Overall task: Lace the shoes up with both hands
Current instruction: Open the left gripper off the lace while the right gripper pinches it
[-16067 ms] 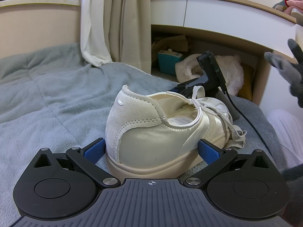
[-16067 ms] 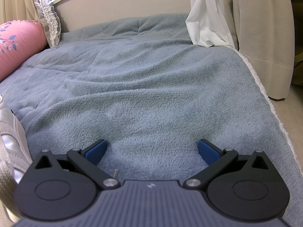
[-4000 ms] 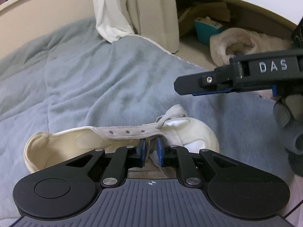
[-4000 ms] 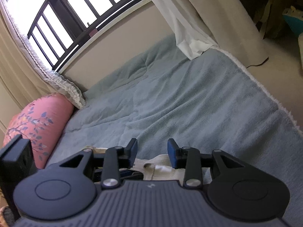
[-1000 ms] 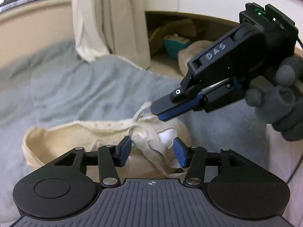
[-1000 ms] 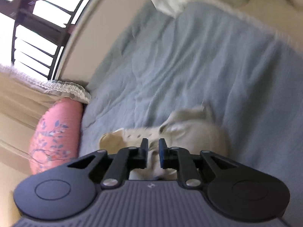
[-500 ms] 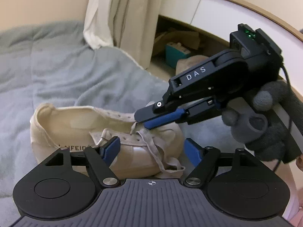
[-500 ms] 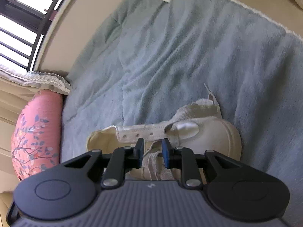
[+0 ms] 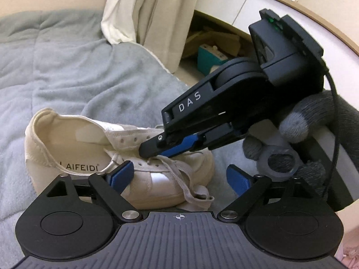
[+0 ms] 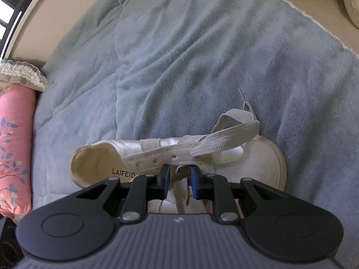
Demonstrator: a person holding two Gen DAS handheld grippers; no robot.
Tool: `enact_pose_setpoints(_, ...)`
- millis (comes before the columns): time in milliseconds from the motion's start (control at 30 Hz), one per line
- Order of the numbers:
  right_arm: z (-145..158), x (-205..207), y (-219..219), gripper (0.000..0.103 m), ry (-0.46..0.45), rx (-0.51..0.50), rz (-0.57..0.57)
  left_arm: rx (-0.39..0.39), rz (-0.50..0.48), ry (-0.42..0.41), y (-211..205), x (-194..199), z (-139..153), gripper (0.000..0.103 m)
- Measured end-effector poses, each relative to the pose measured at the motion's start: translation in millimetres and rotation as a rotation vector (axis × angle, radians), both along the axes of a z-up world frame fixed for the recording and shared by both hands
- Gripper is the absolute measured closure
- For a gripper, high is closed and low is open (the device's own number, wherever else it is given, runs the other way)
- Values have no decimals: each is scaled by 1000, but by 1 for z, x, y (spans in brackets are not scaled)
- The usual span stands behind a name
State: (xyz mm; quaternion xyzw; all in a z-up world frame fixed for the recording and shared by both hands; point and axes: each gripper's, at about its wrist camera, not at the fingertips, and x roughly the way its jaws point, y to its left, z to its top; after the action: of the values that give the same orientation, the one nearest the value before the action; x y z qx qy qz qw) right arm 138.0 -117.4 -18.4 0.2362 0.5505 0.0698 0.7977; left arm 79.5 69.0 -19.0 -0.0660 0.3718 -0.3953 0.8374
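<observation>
A cream-white shoe (image 9: 157, 186) lies on its sole on the grey-blue blanket (image 9: 67, 71), toe to the right. Its beige shoelace (image 9: 185, 186) hangs slack over the near side. My left gripper (image 9: 179, 177) is open, its blue pads either side of the shoe's front half and holding nothing. My right gripper (image 9: 151, 151), held by a grey-gloved hand (image 9: 314, 121), points down at the eyelet row. In the right wrist view the right gripper (image 10: 179, 178) has its jaws close together on a strand of lace over the shoe (image 10: 260, 159). A lace loop (image 10: 226, 137) drapes across the toe.
The blanket (image 10: 202, 44) spreads far beyond the shoe. A pink flowered pillow (image 10: 13, 145) lies at its left end. Behind the bed's right edge hang curtains (image 9: 152, 11), beside a white desk (image 9: 235, 6) with a teal box (image 9: 211, 56) beneath.
Over the last second my left gripper opened wide and let go of the lace. My right gripper came down to the eyelets with the lace, and a loop now lies over the toe.
</observation>
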Motion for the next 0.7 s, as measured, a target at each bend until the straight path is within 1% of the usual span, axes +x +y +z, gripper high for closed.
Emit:
enact_pose_setpoints(133, 2, -5, -7, 89, -58, 11, 83, -6, 3, 4, 1, 1, 0, 10)
enact_pose_setpoints(200, 4, -8, -6, 93, -114, -4, 151, -10, 0, 1, 3, 1, 0, 9)
enact_pose_setpoints(300, 10, -24, -1, 94, -261, -75, 296, -4, -16, -21, 6, -3, 0, 8)
enact_pose_setpoints(367, 10, -37, 0, 95, -364, -121, 372, 2, -31, -39, 6, -6, 0, 7)
enact_pose_setpoints(433, 10, -50, 0, 95, -454, -146, 427, 13, -55, -57, 4, -9, -1, 3)
enact_pose_setpoints(500, 11, -60, -2, 96, -516, -149, 455, 22, -78, -74, 2, -12, -2, 0)
enact_pose_setpoints(567, 10, -62, -6, 96, -545, -136, 465, 29, -86, -84, 1, -13, -3, 0)
enact_pose_setpoints(700, 11, -60, -9, 98, -560, -99, 490, 6, -81, -68, 4, -10, -4, 0)
